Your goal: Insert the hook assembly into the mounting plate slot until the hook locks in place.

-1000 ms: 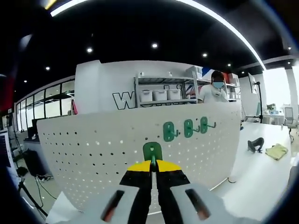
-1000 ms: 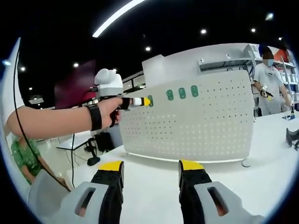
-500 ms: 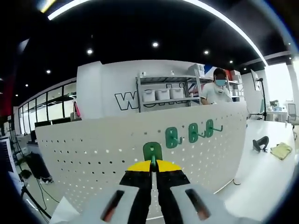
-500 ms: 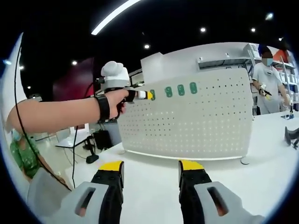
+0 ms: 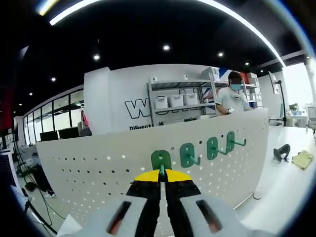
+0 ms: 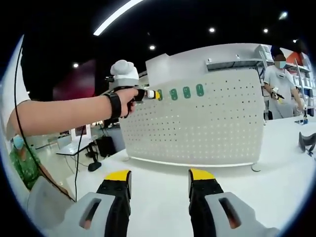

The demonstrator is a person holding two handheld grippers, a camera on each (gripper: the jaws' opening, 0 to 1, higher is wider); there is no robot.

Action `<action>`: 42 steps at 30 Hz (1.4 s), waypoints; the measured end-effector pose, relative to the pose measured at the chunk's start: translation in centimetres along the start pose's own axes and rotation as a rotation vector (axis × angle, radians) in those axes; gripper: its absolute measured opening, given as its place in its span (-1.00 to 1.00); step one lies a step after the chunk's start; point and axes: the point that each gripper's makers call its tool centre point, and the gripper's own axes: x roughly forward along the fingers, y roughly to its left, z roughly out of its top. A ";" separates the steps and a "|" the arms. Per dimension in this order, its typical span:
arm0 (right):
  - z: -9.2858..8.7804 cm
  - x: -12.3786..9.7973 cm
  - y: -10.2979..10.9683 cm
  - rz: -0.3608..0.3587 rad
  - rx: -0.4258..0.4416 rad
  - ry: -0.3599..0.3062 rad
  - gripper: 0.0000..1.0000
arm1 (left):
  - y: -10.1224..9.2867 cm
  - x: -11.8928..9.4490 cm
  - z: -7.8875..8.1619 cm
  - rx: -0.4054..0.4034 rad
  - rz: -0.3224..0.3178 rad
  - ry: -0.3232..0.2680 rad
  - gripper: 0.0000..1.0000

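My left gripper (image 5: 161, 174) is shut on a green hook assembly (image 5: 161, 160), held up against the upper part of the white perforated mounting plate (image 5: 98, 170). Three green hooks (image 5: 213, 148) hang in a row on the plate to its right. In the right gripper view a hand holds the left gripper (image 6: 148, 94) at the plate's top left corner, its green hook assembly (image 6: 159, 94) next to the three mounted hooks (image 6: 186, 92). Whether the held one is seated in a slot I cannot tell. My right gripper (image 6: 159, 180) stands open and low over the table, holding nothing.
The mounting plate (image 6: 197, 128) stands upright on a white table (image 6: 163, 165). A black tool (image 5: 282, 152) and a yellow cloth (image 5: 302, 159) lie on the table to the right. A person (image 6: 281, 84) stands behind the plate by shelving (image 5: 177, 101). Another person (image 6: 19, 158) sits at the lower left.
The left gripper has carried the hook assembly closer to the plate near its top left corner, beside the mounted row. The right gripper has stayed open and still.
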 end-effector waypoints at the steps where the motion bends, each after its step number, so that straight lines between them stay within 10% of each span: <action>1: 0.0 0.0 0.0 0.001 0.001 0.001 -0.06 | 0.1 0.1 0.0 0.003 0.006 0.001 -0.95; 42: -0.5 0.3 -0.4 -0.001 0.028 0.017 -0.11 | 0.2 2.8 -0.4 -0.061 0.014 0.050 -0.90</action>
